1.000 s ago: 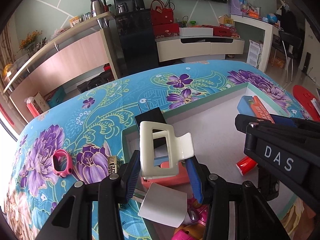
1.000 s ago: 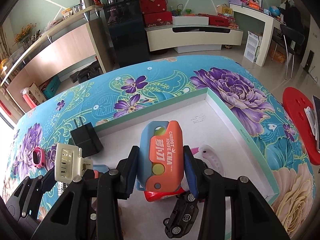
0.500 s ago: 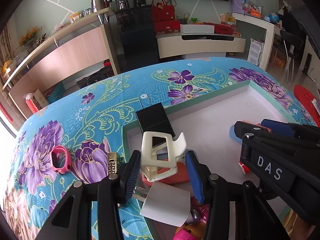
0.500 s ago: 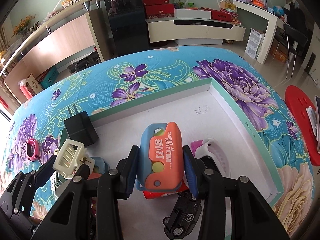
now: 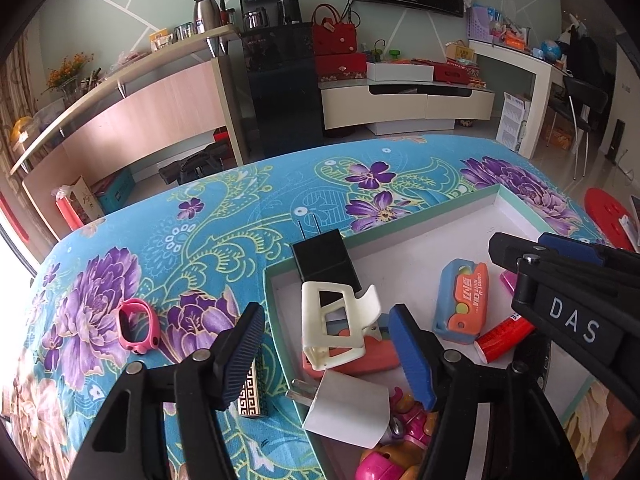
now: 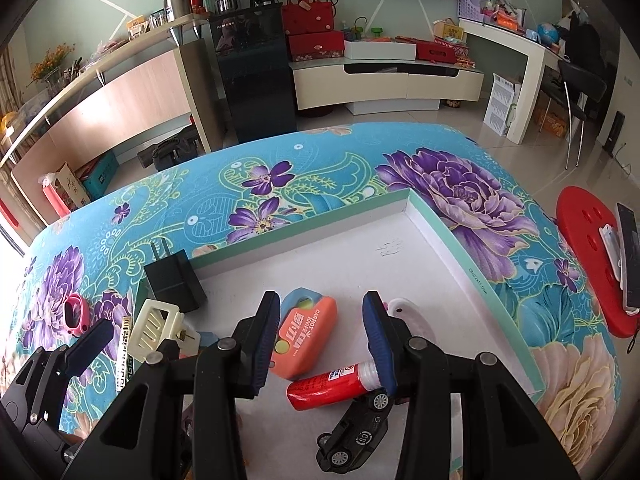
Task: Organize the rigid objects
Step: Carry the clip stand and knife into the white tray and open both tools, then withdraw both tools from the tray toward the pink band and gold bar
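A shallow white box with a mint rim (image 5: 400, 236) (image 6: 460, 256) lies on the floral blue cloth. My left gripper (image 5: 328, 356) is open; a cream hair claw clip (image 5: 332, 324) (image 6: 154, 328) rests in the box between its fingers, on an orange item (image 5: 360, 362). My right gripper (image 6: 320, 338) is open; the orange-and-blue carrot knife (image 6: 304, 338) (image 5: 460, 304) lies in the box below it. A black charger (image 5: 326, 262) (image 6: 174, 282) sits on the box's far left rim.
The box also holds a red tube (image 6: 332, 386) (image 5: 502, 338), a black toy car (image 6: 356, 428), a white plug (image 5: 348, 406) and pink toys (image 5: 396, 440). On the cloth left of the box lie a pink watch band (image 5: 136, 330) and a patterned lighter (image 5: 250, 392).
Both grippers opened. The hair clip dropped from the left gripper and the carrot knife from the right; both now lie in the box.
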Demonstrator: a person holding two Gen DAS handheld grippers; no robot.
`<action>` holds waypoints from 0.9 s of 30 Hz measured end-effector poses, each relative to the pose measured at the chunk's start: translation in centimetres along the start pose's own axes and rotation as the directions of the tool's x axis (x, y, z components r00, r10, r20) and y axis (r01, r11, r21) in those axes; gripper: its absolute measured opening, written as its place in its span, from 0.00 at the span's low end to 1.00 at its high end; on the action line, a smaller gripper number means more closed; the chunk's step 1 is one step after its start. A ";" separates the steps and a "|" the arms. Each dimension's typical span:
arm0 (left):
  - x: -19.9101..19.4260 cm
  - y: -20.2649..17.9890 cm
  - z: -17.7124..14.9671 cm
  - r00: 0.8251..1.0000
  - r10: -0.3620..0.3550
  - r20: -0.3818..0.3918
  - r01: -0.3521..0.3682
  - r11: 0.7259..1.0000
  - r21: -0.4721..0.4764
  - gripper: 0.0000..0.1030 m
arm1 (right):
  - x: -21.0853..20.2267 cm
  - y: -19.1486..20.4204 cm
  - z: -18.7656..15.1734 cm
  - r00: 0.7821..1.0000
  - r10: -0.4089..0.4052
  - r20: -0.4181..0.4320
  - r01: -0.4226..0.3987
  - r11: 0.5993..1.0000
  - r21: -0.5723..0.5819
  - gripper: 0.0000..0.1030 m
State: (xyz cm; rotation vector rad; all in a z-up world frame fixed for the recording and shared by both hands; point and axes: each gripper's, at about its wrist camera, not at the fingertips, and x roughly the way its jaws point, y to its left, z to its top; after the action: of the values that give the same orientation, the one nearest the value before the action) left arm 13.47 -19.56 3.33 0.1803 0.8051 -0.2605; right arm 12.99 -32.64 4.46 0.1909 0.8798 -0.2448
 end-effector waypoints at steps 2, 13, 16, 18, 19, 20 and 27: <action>-0.3 0.4 0.2 1.000 0.005 0.009 -0.005 1.000 -0.009 0.67 | -0.4 0.0 0.1 1.000 0.001 0.010 -0.001 1.000 0.001 0.43; -0.8 6.4 0.2 0.994 0.113 0.001 -0.111 0.981 -0.160 0.71 | -1.0 0.3 0.3 1.000 -0.001 0.025 0.001 1.000 -0.006 0.43; -0.8 8.8 -0.2 0.988 0.151 -0.014 -0.150 0.962 -0.227 0.75 | -0.7 0.8 0.2 1.000 0.009 0.013 -0.009 1.000 -0.014 0.43; -0.8 10.5 -0.5 0.985 0.172 -0.030 -0.173 0.945 -0.277 0.84 | -0.5 1.4 0.1 1.000 0.019 0.008 -0.019 0.999 -0.027 0.43; -0.8 11.3 -0.7 0.983 0.182 -0.035 -0.184 0.935 -0.302 0.86 | -0.4 1.9 0.1 1.000 0.023 0.004 -0.023 0.999 -0.036 0.43; -0.9 12.0 -0.9 0.981 0.191 -0.042 -0.194 0.925 -0.327 0.86 | -0.3 2.3 0.0 1.000 0.029 0.001 -0.029 0.999 -0.045 0.43; -0.8 15.8 -2.2 0.953 0.282 -0.113 -0.303 0.850 -0.430 0.94 | 0.4 6.1 -0.8 0.997 0.074 -0.021 -0.076 0.989 -0.124 0.48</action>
State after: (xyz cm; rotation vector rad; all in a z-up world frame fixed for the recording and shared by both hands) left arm 16.11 -3.79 3.33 -0.1244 0.8504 0.2222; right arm 14.39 -26.63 4.09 0.1095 0.8990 -0.1173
